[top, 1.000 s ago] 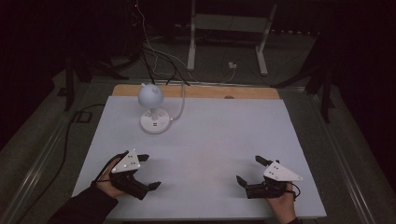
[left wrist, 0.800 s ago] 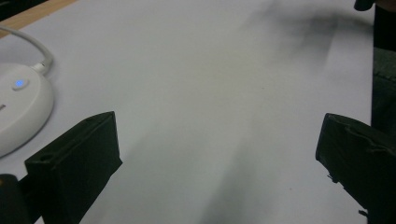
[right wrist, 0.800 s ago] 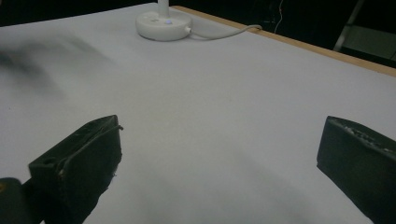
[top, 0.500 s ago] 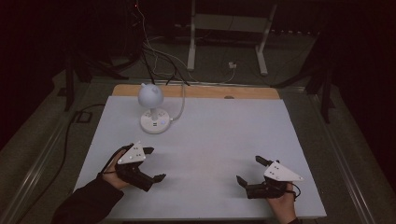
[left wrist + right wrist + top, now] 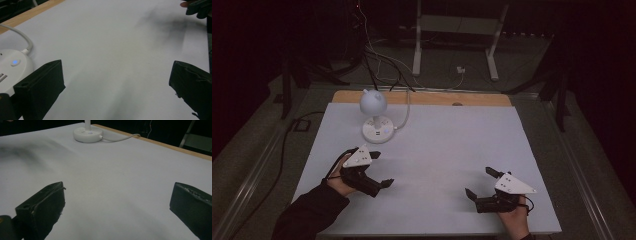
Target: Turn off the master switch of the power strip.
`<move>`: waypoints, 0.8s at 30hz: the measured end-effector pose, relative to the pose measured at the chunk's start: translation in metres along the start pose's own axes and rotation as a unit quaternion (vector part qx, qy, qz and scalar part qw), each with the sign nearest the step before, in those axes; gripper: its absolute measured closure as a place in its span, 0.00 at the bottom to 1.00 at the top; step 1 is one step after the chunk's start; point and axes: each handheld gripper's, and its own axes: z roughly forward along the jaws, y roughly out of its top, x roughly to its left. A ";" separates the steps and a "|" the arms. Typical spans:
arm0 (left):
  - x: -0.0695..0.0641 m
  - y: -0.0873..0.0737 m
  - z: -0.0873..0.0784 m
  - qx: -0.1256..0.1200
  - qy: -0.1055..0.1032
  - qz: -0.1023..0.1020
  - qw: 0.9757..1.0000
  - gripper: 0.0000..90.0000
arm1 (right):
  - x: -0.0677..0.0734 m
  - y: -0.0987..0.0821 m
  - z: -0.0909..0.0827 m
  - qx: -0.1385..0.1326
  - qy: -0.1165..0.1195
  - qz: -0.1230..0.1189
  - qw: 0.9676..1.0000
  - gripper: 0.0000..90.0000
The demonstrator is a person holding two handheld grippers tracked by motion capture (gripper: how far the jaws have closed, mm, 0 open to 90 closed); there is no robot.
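A: How far along does it look?

B: Barely begun, I'd judge; nothing is held, and the white desk lamp (image 5: 374, 111) stands untouched at the far left of the counter (image 5: 452, 135), its round base (image 5: 11, 68) just beside the left jaw in the left gripper view.

A: And the hands?

B: The left hand-held gripper (image 5: 382, 170) hovers low, jaws spread, nearest the lamp; the right hand-held gripper (image 5: 478, 183) rests near the front edge, well apart, jaws spread and empty too.
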 end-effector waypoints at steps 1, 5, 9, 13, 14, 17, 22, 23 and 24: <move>0.002 0.001 0.002 0.000 0.003 -0.002 1.000 0.00 | 0.000 0.000 0.000 0.000 0.001 0.001 1.000 0.00; 0.004 0.003 0.005 -0.002 0.005 -0.004 1.000 0.00 | 0.000 0.000 0.000 0.000 0.001 -0.001 1.000 0.00; 0.007 0.006 0.008 -0.003 0.009 -0.009 1.000 0.01 | 0.000 -0.001 0.000 0.002 0.001 0.001 1.000 0.00; 0.010 0.008 0.011 -0.003 0.015 -0.014 1.000 0.01 | 0.000 0.000 0.000 0.000 0.002 0.003 1.000 0.00; 0.011 0.009 0.014 -0.001 0.016 -0.015 1.000 0.01 | 0.000 0.000 0.000 0.000 0.002 0.002 1.000 0.00; 0.013 0.011 0.016 0.000 0.022 -0.014 1.000 0.01 | 0.000 0.000 0.000 0.000 0.002 0.001 1.000 0.00; 0.018 0.015 0.021 -0.005 0.028 -0.024 0.999 0.01 | 0.000 0.000 0.000 0.001 0.002 0.002 1.000 0.00; 0.019 0.016 0.022 -0.004 0.031 -0.025 0.999 0.01 | -0.001 0.000 0.000 0.001 0.002 0.003 1.000 0.00; 0.021 0.016 0.023 -0.004 0.032 -0.026 0.999 0.01 | -0.001 0.000 0.000 0.001 0.003 0.003 1.000 0.00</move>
